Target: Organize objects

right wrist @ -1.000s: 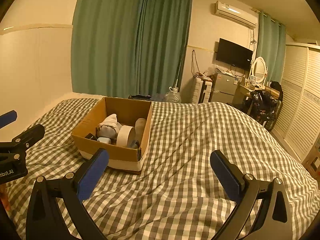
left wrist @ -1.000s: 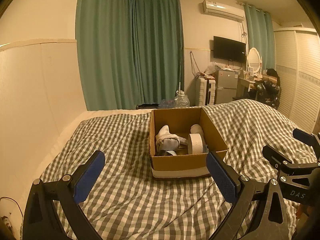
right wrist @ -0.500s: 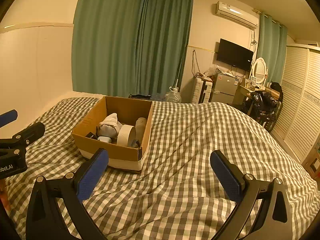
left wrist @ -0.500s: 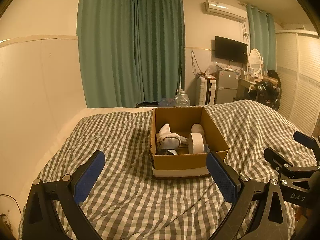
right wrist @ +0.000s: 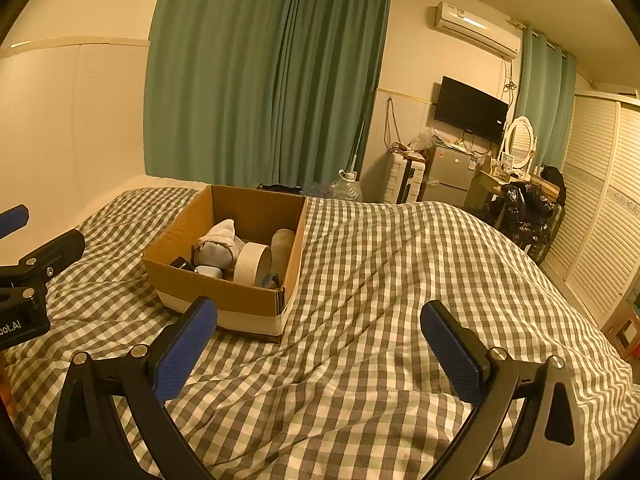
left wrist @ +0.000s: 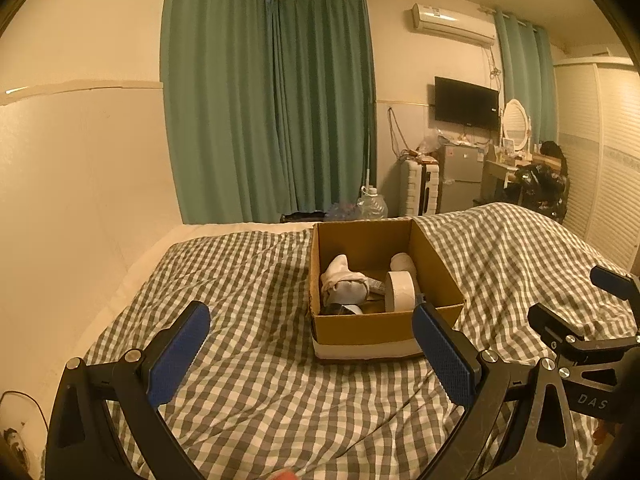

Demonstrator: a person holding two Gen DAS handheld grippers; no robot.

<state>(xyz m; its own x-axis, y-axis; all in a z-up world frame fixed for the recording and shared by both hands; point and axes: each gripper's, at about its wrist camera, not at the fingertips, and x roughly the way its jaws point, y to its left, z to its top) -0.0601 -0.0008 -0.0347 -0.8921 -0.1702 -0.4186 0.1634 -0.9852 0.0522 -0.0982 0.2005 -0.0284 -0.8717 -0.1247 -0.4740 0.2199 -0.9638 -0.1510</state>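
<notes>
here, checked bedspread point(right wrist: 380, 280) under a cardboard box point(left wrist: 362, 326); green curtains point(right wrist: 260, 80) behind; left gripper point(left wrist: 310, 344), right gripper point(right wrist: 320, 340) both spread.

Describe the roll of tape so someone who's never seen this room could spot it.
On the checked bedspread sits an open cardboard box. Inside, near its front right corner, the tape roll stands on edge: a pale ring, unlike the soft white bundle beside it.

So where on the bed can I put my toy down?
Left of the box, the checked blanket is bare up to the wall. Right of the box it is bare too, toward the wardrobe. Inside the box is crowded: tape roll, socks and small things.
</notes>
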